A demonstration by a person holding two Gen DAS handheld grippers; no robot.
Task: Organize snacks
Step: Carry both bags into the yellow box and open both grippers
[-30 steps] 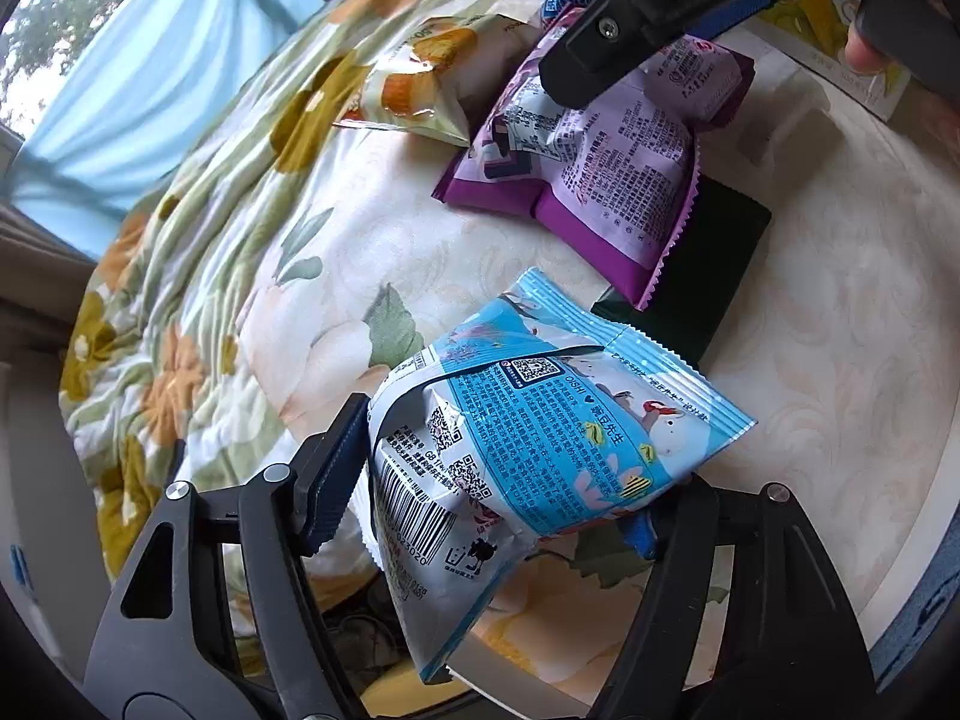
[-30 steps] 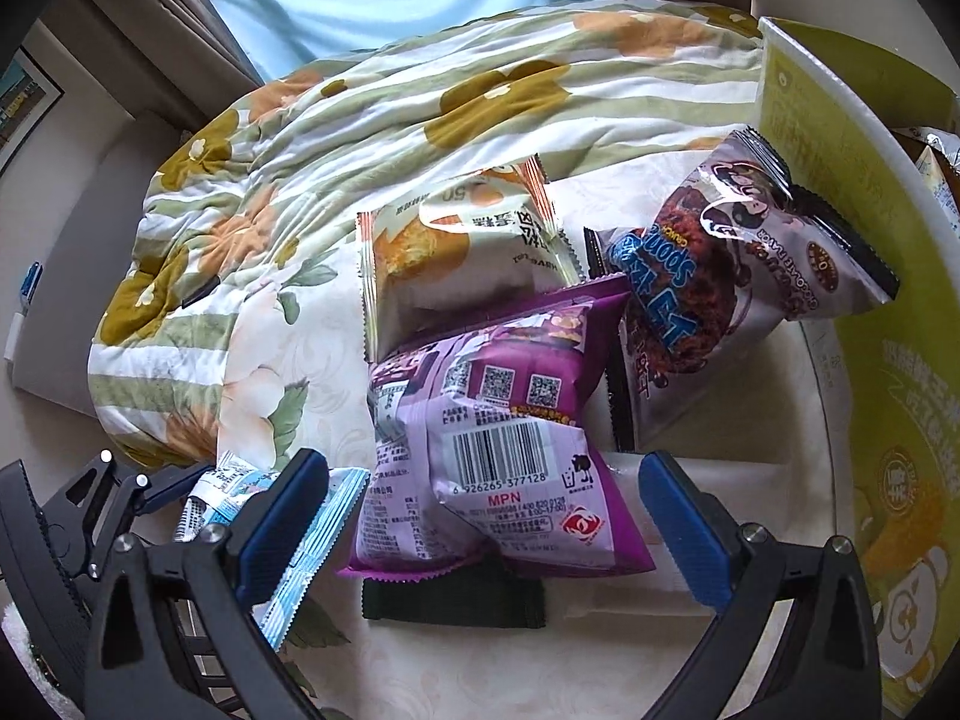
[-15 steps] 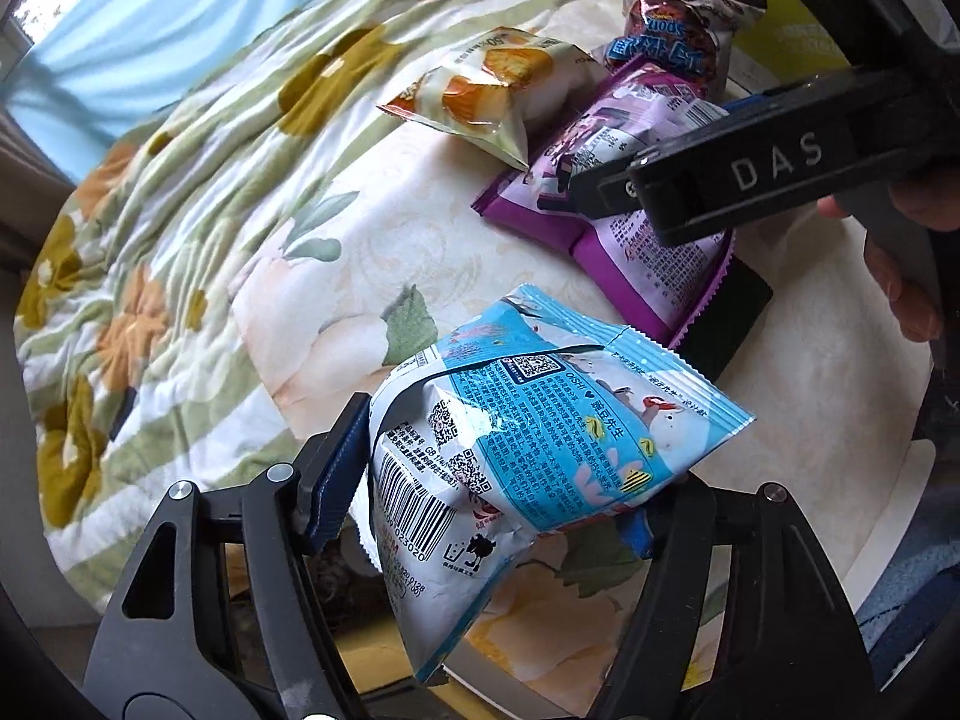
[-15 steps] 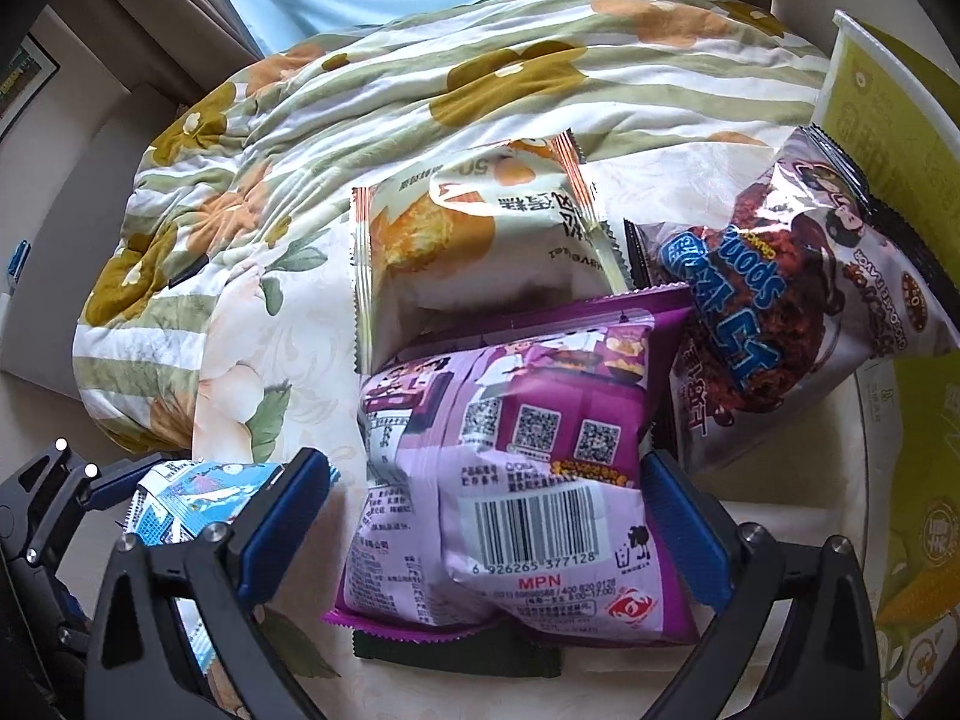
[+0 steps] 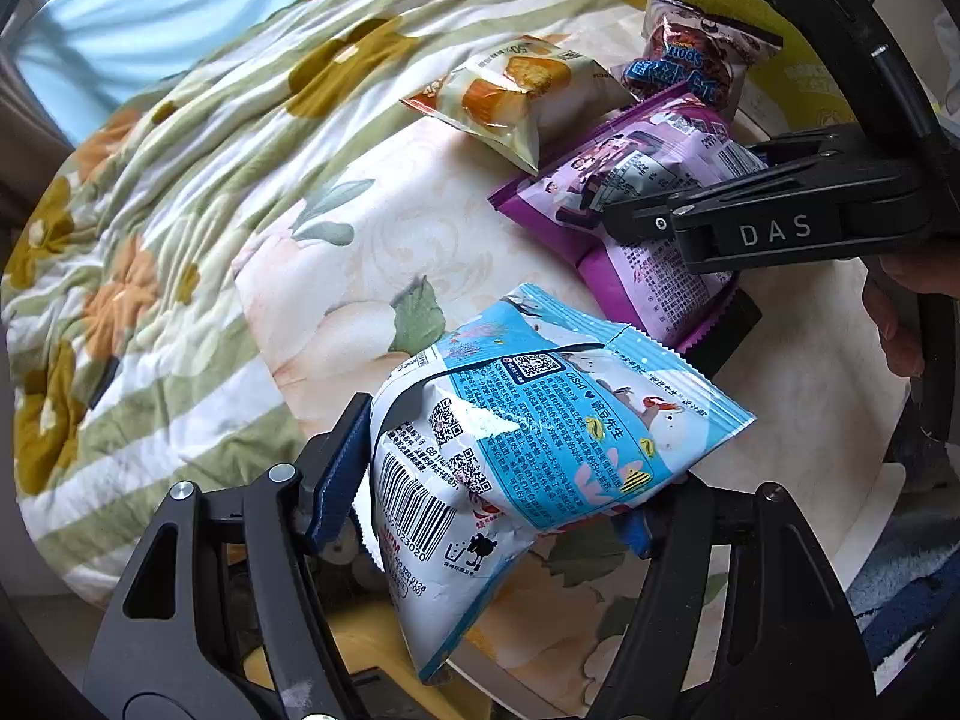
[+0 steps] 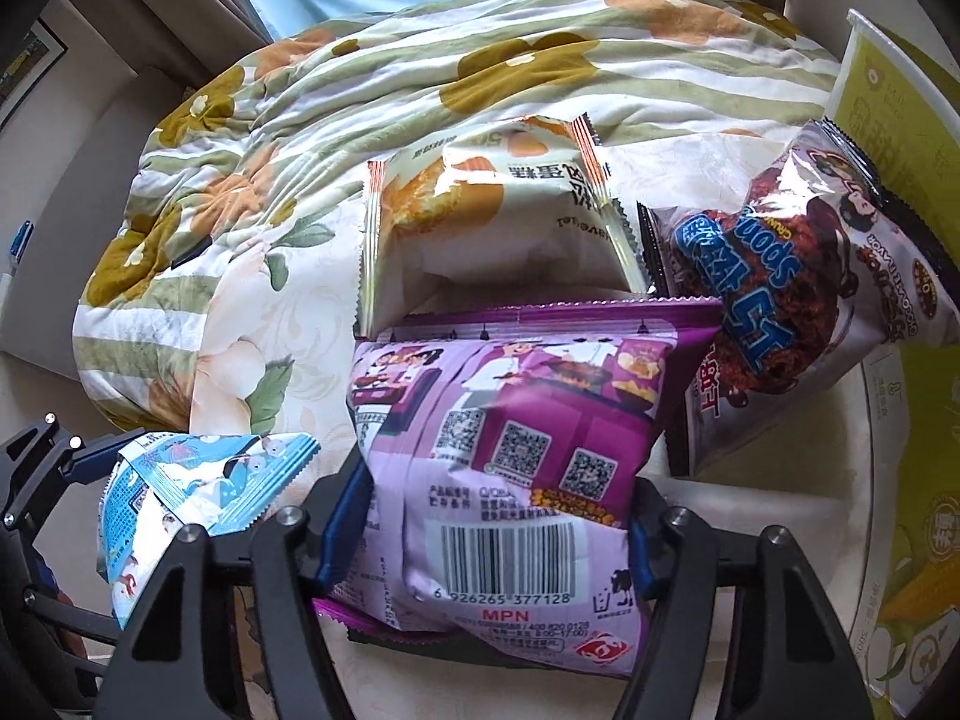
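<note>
My left gripper (image 5: 486, 480) is shut on a light blue snack bag (image 5: 528, 438) and holds it above the table's near edge; the bag also shows in the right wrist view (image 6: 192, 492). My right gripper (image 6: 486, 522) has its blue pads pressed against both sides of a purple snack bag (image 6: 510, 468), which lies on the table; that bag also shows in the left wrist view (image 5: 636, 204). Behind it lie a cream and orange cake packet (image 6: 498, 228) and a brown chocolate cereal bag (image 6: 798, 300).
A yellow-green carton (image 6: 900, 138) stands at the right, by the cereal bag. A flowered quilt (image 6: 360, 90) covers the back and left. A dark flat pad (image 5: 729, 330) lies under the purple bag. The round table's rim (image 5: 864, 534) curves at the right.
My right gripper has moved forward over the purple bag and closed its pads onto its sides. My left gripper has kept hold of the blue bag and swung a little.
</note>
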